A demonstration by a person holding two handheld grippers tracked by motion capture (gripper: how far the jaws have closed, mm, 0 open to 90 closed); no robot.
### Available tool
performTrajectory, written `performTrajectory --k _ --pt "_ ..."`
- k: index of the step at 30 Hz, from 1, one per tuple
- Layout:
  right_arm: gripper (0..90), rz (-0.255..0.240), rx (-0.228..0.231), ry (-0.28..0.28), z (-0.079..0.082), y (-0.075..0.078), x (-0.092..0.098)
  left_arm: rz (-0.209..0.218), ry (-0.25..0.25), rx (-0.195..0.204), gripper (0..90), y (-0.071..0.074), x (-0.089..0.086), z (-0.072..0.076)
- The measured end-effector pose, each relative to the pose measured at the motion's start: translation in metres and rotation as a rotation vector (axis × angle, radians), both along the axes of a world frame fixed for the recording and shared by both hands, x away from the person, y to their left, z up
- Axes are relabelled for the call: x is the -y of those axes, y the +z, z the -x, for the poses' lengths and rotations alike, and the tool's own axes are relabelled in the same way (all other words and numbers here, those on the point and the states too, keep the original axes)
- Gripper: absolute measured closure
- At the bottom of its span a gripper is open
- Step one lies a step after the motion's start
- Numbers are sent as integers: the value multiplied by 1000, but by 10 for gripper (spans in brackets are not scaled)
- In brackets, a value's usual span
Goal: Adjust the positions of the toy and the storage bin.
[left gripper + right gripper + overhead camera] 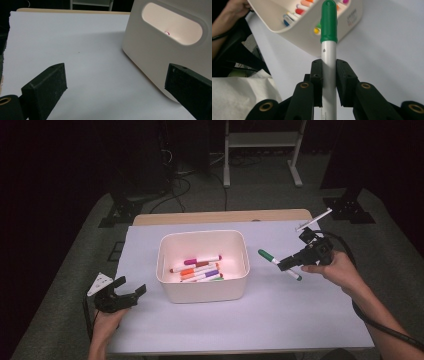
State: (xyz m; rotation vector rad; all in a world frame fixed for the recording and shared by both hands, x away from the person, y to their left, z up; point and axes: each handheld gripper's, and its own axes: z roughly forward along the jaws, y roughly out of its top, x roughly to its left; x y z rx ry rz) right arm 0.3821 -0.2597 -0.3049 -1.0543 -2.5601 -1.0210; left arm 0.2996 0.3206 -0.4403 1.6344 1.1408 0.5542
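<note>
High view: right gripper pinching green marker mid-barrel, lifted off surface, cap end toward white bin. Several markers already lie in bin; this one not yet dropped. Bin rim lies ahead of right gripper, open room between. Left gripper spread, empty, just beside bin wall.

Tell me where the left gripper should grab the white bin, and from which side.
Probably the near-left rim of the white bin, from above, one jaw inside and one outside the wall. The bin's body looks wider than the open left gripper, while the upright wall looks thin. The oval handle cutout might also give purchase there.
</note>
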Motion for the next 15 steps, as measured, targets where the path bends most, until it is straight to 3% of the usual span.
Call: performTrajectory --k 10,15 --pt "755 -12 1 102 -6 44 -30 -1 0 -2 25 0 0 -1" --pt "755 -5 4 158 -8 59 -50 2 2 -1 25 0 -1 0"
